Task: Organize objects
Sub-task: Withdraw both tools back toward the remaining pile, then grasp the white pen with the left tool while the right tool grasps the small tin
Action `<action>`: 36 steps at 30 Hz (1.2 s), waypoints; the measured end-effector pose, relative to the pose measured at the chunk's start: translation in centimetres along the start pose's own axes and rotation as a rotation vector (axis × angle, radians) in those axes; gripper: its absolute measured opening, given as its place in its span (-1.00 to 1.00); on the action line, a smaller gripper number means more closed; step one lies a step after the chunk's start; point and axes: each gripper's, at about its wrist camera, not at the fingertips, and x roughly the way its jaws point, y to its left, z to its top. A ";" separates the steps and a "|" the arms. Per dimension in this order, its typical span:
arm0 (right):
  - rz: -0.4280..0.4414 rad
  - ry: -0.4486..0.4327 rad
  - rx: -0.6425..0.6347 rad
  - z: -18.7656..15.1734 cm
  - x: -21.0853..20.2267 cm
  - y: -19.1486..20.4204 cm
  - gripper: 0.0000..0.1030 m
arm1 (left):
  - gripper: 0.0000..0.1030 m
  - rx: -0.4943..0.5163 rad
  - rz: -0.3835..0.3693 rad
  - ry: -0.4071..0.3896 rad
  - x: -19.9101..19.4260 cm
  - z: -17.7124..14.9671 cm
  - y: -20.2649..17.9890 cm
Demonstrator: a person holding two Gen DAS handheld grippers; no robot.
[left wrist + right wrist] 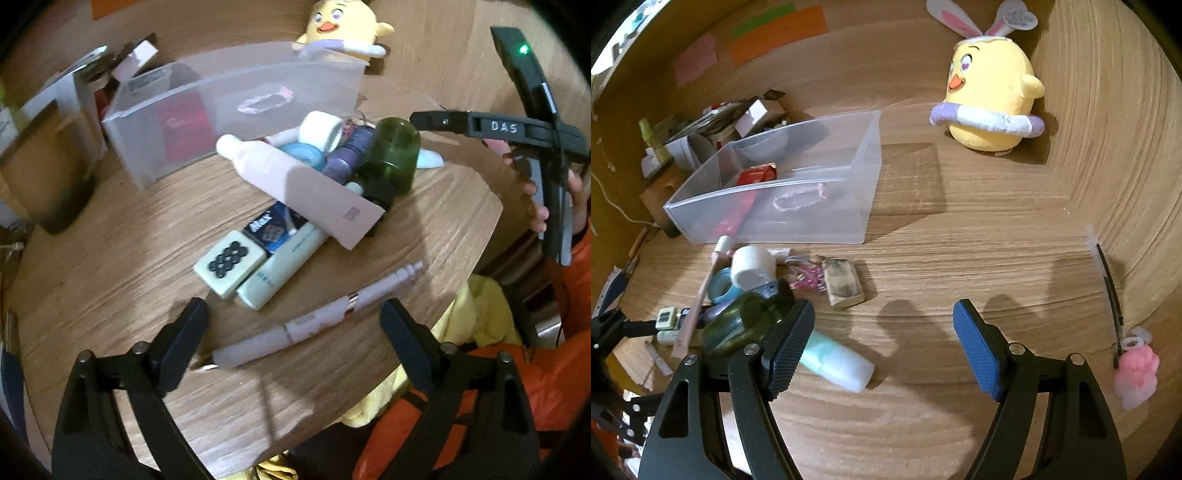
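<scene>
My left gripper (295, 325) is open and empty, just above a pale pink pen (317, 321) that lies between its fingers near the table's front edge. Behind it lies a pile: a mint tile with black dots (231, 263), a mint tube (284, 264), a pink tube (295, 181), a green bottle (391, 158), a white tape roll (319, 130). A clear plastic bin (229, 107) stands behind, holding a red item and a pink bracelet (799, 199). My right gripper (884, 343) is open and empty over bare table, right of the green bottle (746, 325) and a mint tube (836, 360).
A yellow chick plush (990, 96) stands at the back right. A pink bunny charm with a black clip (1134, 369) lies at the far right. A folded banknote wad (844, 282) lies by the pile. Clutter and boxes (713, 125) sit left of the bin. The table edge (461, 295) is close.
</scene>
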 end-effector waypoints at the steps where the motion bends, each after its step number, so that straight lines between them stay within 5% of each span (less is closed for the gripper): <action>1: 0.007 0.005 0.006 0.1 0.3 -0.1 0.45 | 0.61 -0.008 0.008 -0.003 -0.1 0.0 0.1; 6: 0.039 0.026 -0.010 0.7 1.7 0.2 0.32 | 0.29 -0.043 0.045 -0.003 -0.5 -0.3 0.2; 11: 0.074 0.062 -0.063 1.0 3.1 1.3 0.03 | -0.25 -0.054 0.061 0.014 -1.0 -0.1 0.1; 23: 0.117 0.089 -0.135 1.9 4.4 2.1 -0.57 | -0.34 -0.005 0.025 0.040 0.0 1.6 -1.3; 27: 0.094 0.082 -0.128 2.0 4.2 1.8 -0.57 | -0.62 -0.012 0.025 0.048 -0.4 1.4 -1.3; 36: 0.096 0.016 -0.059 2.1 1.4 -0.3 -0.57 | -0.67 -0.005 -0.016 0.071 -0.7 1.1 -1.6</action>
